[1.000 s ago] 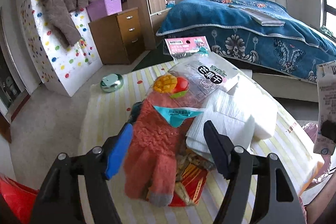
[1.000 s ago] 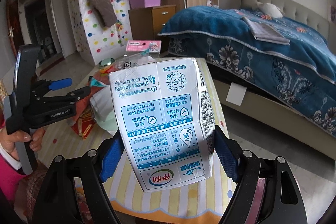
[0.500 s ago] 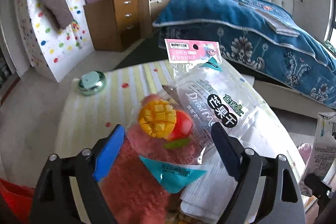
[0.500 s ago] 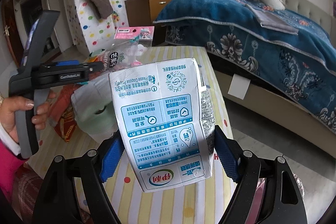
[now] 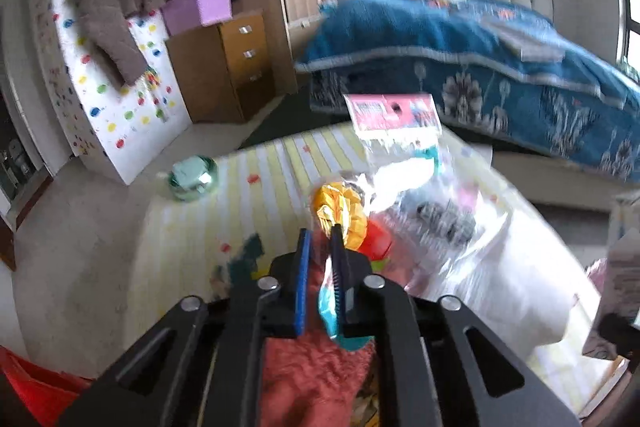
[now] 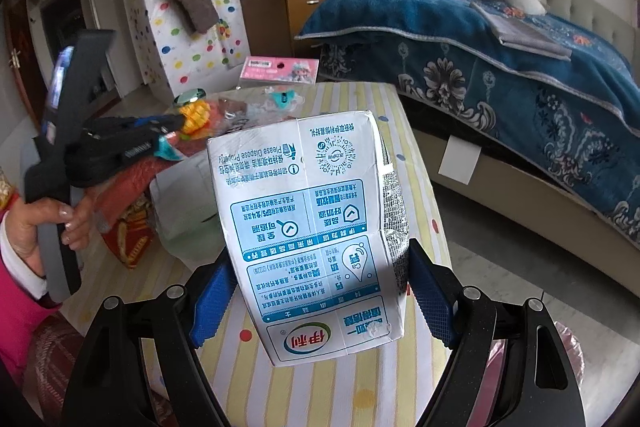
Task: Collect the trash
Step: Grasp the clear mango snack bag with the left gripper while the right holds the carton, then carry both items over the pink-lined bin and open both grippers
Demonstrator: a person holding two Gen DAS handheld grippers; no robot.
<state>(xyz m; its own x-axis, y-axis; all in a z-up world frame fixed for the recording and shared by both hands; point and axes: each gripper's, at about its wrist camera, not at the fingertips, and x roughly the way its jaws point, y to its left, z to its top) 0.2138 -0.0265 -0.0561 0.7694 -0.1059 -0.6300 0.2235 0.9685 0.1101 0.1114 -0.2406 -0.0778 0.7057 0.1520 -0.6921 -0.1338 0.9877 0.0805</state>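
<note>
Left gripper (image 5: 320,239) has just closed, pinching the clear mango snack bag (image 5: 400,211) at its near edge; lift slowly so nothing drags off the surface (image 5: 240,187), while your right gripper (image 6: 320,291) keeps the milk carton (image 6: 316,227) clamped.

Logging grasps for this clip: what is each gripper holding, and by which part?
Left gripper, jaws just closed, pinches the clear mango snack bag at its near printed edge. Right gripper clamps the milk carton by its two side faces, near the lower end.
</note>
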